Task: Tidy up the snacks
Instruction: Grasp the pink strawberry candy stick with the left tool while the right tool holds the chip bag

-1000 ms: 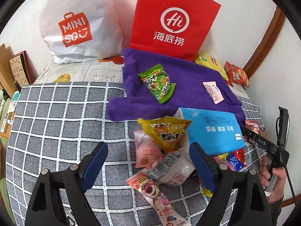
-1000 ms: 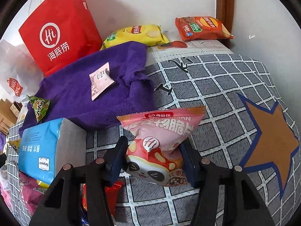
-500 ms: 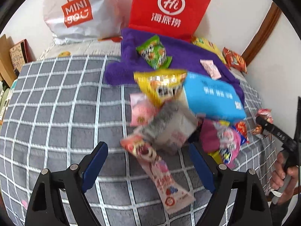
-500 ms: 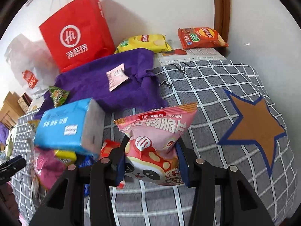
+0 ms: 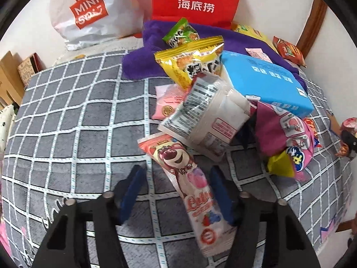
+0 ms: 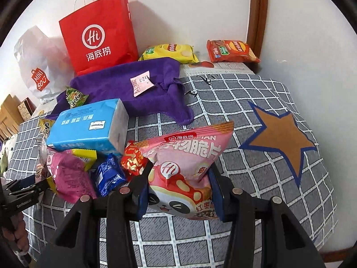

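A: Which step is in hand?

B: The sorting of the pile is under way. The right gripper [image 6: 178, 192] pinches a pink snack bag [image 6: 185, 169], its pads pressed into both sides, and holds the bag clear of the checked blanket [image 6: 256, 116], above the blanket's near edge

A: And the other one?

B: The left gripper [image 5: 176, 192] points down at a long bear-print packet [image 5: 187, 178] lying flat at the near side of the heap. Its jaws are closing with the packet between them; the right pad looks to be touching the packet's edge, the left pad is not yet on it

A: Where does the rest lie?

B: Mid-blanket: a blue tissue pack [image 6: 89, 125] on top of small packets, a white wrapped pack [image 5: 207, 116] and a yellow bag [image 5: 191, 60]. A purple towel [image 6: 142, 89] lies toward the far edge with a small pink sachet [image 6: 141, 82] and a green packet [image 6: 75, 97] on it

A: What does the next move call for?

B: Probably the left closing fully on the packet, then lifting it free of the white pack that overlaps its top end. The right needs an open spot, likely the towel
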`<state>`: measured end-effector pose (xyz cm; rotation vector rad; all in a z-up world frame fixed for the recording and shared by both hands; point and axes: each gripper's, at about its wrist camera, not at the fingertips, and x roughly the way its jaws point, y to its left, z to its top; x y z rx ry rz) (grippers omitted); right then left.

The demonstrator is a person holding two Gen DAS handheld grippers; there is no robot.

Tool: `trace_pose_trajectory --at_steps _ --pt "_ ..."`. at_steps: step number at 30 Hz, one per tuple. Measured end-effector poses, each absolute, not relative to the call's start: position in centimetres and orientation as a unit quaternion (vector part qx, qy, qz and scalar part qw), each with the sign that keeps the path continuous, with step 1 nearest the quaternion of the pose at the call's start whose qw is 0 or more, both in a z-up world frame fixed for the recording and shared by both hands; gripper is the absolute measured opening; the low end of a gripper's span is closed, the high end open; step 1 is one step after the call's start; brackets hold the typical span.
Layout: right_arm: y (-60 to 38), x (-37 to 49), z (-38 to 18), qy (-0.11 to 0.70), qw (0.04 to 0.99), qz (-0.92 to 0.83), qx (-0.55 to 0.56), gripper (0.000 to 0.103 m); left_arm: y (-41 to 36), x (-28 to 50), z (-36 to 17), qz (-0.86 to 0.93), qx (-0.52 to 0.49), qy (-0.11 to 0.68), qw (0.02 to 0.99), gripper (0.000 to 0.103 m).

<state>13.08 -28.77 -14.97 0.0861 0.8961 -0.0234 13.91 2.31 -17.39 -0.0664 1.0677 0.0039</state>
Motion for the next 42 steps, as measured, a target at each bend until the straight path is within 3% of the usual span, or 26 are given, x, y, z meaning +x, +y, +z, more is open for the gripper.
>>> trace_pose_trajectory --at_steps 2,6,42 --pt "-28.5 12.9 -14.8 0.433 0.9 -0.012 0.04 0.046 2.5 13.8 -17.3 0.004 -0.024 0.509 0.861 0.038" --pt "-27.6 12.7 -14.7 0.434 0.9 -0.008 0.04 0.046 3.3 13.4 -16.9 -0.006 -0.037 0.508 0.861 0.026" --pt "-23.9 12.4 -11.0 0.418 0.906 0.056 0.042 0.046 4.3 12.1 -8.5 -0.048 -0.077 0.436 0.895 0.024"
